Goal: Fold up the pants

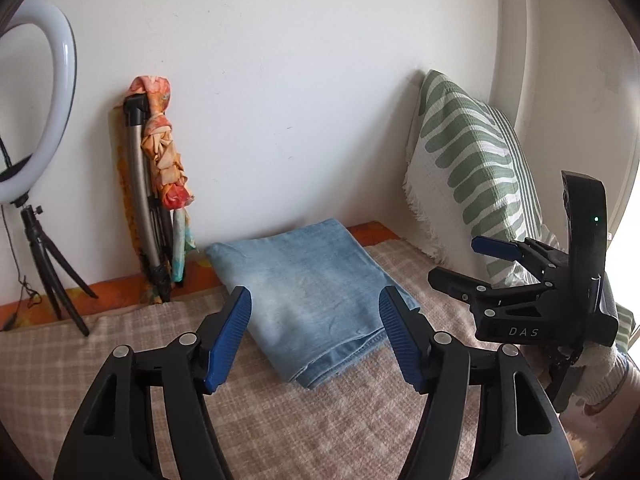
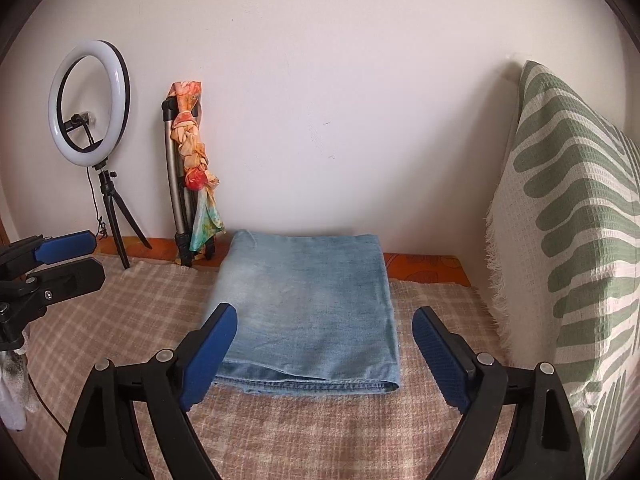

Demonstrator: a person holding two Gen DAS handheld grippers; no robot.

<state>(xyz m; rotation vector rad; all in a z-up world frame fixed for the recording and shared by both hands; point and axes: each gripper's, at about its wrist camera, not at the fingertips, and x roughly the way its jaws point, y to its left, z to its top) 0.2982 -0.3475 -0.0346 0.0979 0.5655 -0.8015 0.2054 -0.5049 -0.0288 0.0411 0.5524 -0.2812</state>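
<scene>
The light blue denim pants (image 1: 312, 276) lie folded into a flat rectangle on the checked beige blanket (image 1: 120, 344), their far edge close to the wall. My left gripper (image 1: 315, 294) hovers before the near end of the pants, open, its blue pads (image 1: 230, 336) apart with nothing pressed between them. In the right wrist view the folded pants (image 2: 308, 292) fill the middle, and my right gripper (image 2: 324, 316) stands wide open in front of them, holding nothing. Each gripper shows in the other's view: the right gripper (image 1: 452, 260) at the right, the left gripper (image 2: 98, 256) at the left.
A green-and-white striped pillow (image 2: 568, 240) leans upright on the right. Against the wall at the left stand a ring light on a small tripod (image 2: 90, 104) and a folded stand wrapped in an orange scarf (image 2: 192, 152). An orange sheet edge (image 2: 424, 264) shows behind the blanket.
</scene>
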